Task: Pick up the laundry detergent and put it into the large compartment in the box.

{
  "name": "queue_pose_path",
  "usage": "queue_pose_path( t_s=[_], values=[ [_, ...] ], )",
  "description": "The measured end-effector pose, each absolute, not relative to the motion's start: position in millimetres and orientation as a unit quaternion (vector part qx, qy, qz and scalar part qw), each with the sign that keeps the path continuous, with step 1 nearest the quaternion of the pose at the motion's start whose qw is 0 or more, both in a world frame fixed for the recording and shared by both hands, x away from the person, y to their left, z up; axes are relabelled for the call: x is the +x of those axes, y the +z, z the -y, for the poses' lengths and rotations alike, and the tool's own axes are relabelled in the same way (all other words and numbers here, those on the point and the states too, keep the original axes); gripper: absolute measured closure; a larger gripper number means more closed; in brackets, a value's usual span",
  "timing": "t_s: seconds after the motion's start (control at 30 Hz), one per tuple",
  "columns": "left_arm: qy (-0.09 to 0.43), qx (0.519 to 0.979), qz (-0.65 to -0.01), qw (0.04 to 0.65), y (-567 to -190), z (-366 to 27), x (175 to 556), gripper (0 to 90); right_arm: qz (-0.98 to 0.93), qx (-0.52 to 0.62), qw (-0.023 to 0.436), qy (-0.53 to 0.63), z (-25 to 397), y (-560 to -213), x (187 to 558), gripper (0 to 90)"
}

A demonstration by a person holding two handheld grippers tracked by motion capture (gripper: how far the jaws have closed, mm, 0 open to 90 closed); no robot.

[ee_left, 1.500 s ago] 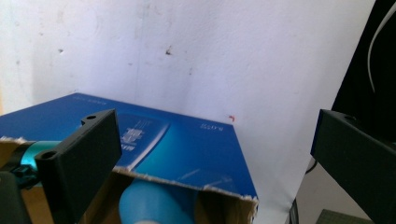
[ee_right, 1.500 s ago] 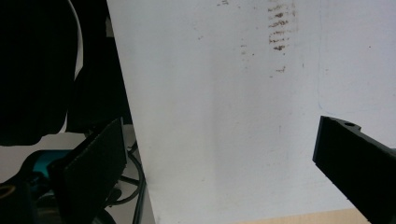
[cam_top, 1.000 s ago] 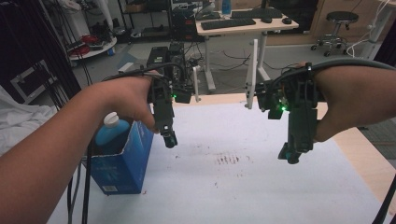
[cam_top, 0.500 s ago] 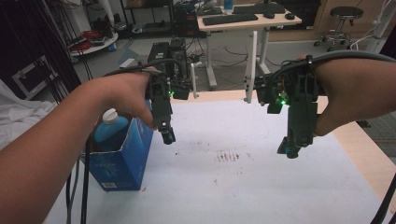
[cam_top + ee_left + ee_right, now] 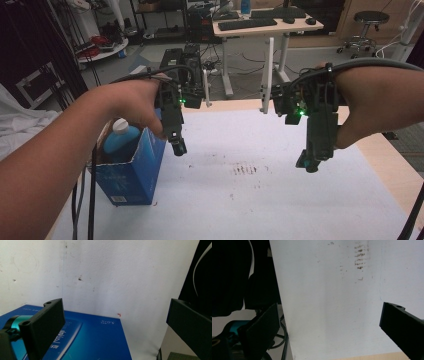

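The left gripper [image 5: 179,146] hangs above the white table [image 5: 280,200], its fingers [image 5: 46,325] spread wide with nothing between them. In the left gripper view they stand over the near edge of a blue box [image 5: 95,340], not touching it. The right gripper [image 5: 312,162] hovers over the table's right half, well apart from the left one; its fingers [image 5: 402,325] are also spread wide and hold nothing.

The table is covered in white, with a patch of dark smudges [image 5: 246,169] between the two grippers and a few smaller specks near it. A strip of bare wood [image 5: 385,155] shows along the right edge. Behind the table the room holds a desk [image 5: 265,22] with a keyboard on it, a stool [image 5: 370,20] at the back right, and cluttered shelves and cables at the left.

The box stands upright at the table's left edge, just beside and below the left gripper, its top open. Inside it stands a blue bottle [image 5: 120,137] with a white cap [image 5: 120,126], the cap rising above the box's rim.
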State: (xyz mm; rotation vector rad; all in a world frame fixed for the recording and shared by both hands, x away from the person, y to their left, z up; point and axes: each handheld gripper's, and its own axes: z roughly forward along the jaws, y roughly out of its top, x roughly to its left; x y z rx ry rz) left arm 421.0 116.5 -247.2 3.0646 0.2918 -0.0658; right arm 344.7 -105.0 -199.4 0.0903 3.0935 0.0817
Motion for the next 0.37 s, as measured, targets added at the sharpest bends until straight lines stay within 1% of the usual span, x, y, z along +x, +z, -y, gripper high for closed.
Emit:
queue_pose_path(
  t_s=[0.37],
  values=[
    [-0.028,0.994,-0.097,0.037,-249.8,-118.6,423.1,1.8,-0.999,0.027,0.02,0.023,100.9,-200.0,345.0,2.1]
  ],
)
